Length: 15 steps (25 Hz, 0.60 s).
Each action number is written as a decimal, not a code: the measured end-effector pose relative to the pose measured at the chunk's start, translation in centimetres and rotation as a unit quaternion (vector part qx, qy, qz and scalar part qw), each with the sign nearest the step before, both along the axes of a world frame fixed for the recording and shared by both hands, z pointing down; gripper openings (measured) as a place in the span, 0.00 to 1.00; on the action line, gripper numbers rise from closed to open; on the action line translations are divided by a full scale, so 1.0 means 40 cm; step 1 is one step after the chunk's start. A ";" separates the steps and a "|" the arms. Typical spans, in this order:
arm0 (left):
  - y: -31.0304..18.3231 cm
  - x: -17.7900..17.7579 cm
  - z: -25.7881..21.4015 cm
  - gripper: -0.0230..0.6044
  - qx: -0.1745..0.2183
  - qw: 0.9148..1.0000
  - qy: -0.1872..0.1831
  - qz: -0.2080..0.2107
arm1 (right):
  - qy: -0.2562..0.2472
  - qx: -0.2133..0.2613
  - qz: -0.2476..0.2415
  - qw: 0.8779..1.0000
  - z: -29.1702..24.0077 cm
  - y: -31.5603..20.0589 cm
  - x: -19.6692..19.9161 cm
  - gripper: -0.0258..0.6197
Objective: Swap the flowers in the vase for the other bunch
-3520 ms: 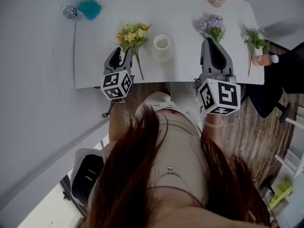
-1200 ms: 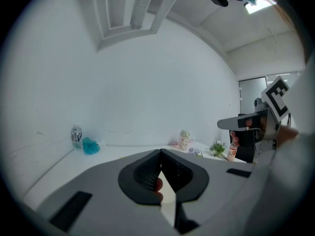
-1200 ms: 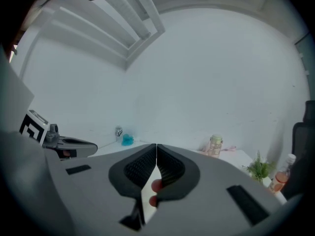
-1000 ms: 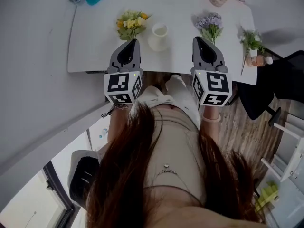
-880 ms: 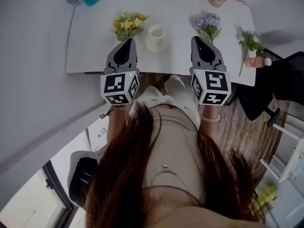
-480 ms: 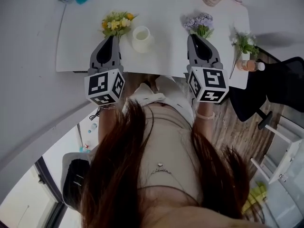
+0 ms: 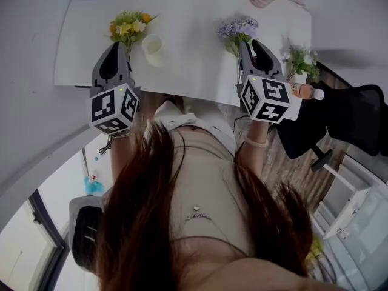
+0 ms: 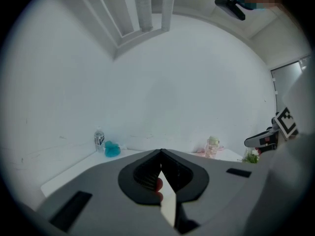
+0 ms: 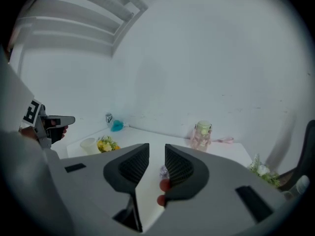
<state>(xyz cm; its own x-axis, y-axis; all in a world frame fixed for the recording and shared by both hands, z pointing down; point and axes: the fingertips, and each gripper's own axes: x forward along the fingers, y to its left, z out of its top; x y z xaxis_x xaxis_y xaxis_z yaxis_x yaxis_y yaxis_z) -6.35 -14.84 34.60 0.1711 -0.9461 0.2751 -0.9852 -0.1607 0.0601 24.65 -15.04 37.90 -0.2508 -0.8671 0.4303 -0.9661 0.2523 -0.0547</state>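
A white vase (image 7: 153,45) stands empty on the white table (image 7: 188,65). A yellow bunch (image 7: 128,27) lies just left of the vase, and a purple bunch (image 7: 237,30) lies further right. My left gripper (image 7: 116,46) is shut and empty, its tip right below the yellow bunch. My right gripper (image 7: 248,43) sits beside the purple bunch's stem. Its jaws have just been opening and stand a little apart with nothing gripped. In the right gripper view, purple petals (image 9: 163,171) show through the gap of the right gripper (image 9: 156,149), with the vase (image 9: 88,144) and the yellow bunch (image 9: 106,144) at left.
A white-and-green bunch (image 7: 299,59) lies at the table's right end near a small bottle (image 7: 305,91). A pink bottle (image 9: 201,134), a water bottle (image 8: 99,140) and a teal object (image 8: 112,149) stand along the wall. A black chair (image 7: 357,111) is to the right.
Both grippers have moved forward over the table's near edge and spread apart. The right one now lies alongside the purple bunch, and the left one sits under the yellow bunch.
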 end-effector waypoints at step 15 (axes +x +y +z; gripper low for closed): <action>0.039 0.003 0.044 0.04 -0.024 0.993 -0.027 -0.114 | -0.011 -0.092 -0.051 0.994 0.157 -0.098 0.127 0.33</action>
